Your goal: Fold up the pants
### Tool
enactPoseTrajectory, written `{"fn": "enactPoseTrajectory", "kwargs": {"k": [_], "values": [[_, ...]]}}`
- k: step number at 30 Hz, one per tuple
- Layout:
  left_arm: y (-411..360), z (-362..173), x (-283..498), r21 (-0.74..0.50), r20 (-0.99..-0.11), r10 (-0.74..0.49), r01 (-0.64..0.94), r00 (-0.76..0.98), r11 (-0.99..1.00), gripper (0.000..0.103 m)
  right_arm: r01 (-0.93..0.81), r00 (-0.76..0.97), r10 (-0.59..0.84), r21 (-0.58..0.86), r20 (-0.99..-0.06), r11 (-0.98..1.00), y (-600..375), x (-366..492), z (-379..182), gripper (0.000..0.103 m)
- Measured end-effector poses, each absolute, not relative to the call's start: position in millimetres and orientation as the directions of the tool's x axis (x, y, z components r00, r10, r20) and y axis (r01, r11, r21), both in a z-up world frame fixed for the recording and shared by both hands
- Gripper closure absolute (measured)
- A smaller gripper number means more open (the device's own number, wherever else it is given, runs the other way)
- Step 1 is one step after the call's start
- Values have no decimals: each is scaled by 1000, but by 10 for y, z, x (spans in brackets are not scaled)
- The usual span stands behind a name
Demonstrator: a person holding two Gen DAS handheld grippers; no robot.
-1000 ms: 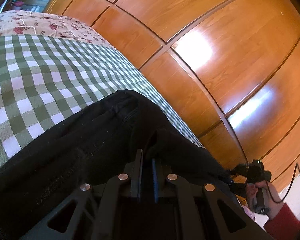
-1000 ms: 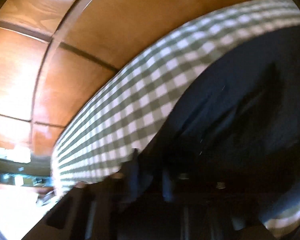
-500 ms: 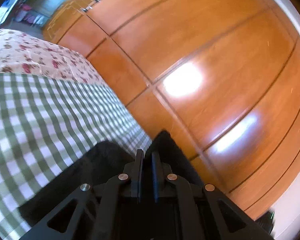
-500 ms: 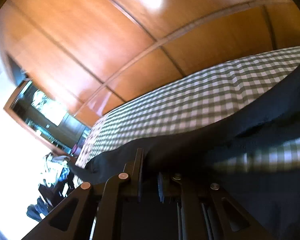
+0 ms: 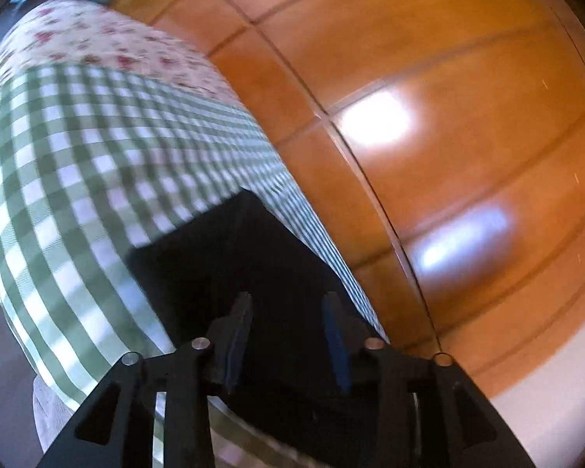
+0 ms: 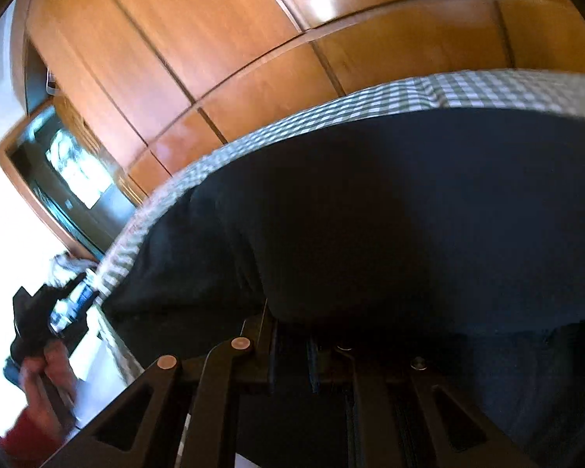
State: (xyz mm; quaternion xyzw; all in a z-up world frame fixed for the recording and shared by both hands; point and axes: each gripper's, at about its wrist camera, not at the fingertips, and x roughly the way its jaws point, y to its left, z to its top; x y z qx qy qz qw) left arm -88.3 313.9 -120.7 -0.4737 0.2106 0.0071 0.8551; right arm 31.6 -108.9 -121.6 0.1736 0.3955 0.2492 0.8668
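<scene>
here pants (image 5: 230, 257) lie lengthwise along checked cover (image 5: 70, 163) edge.

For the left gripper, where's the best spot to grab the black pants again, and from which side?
Take the pants at the squared far corner beside the bed's wardrobe-side edge, coming in low from the near side along the fabric. That corner lies flat on the checked cover with two free edges. The left gripper has just been opening, nothing pinched between its fingers.

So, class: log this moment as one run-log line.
left gripper: just opened, empty | right gripper: shut on pants | bed
</scene>
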Motion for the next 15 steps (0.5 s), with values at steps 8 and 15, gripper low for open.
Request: {"fn": "enactPoseTrajectory", "kwargs": {"k": [8,15], "values": [[3023,-1354,-739,-768,-492,-196,-316,848,557,45,-212,610,577,590,-543,779,-1454,224,-1154,46],[2935,-1210,-753,-626,-577,-60,-394,814,673,45,-32,681,519,687,-517,726,-2078,75,-1150,42]]}}
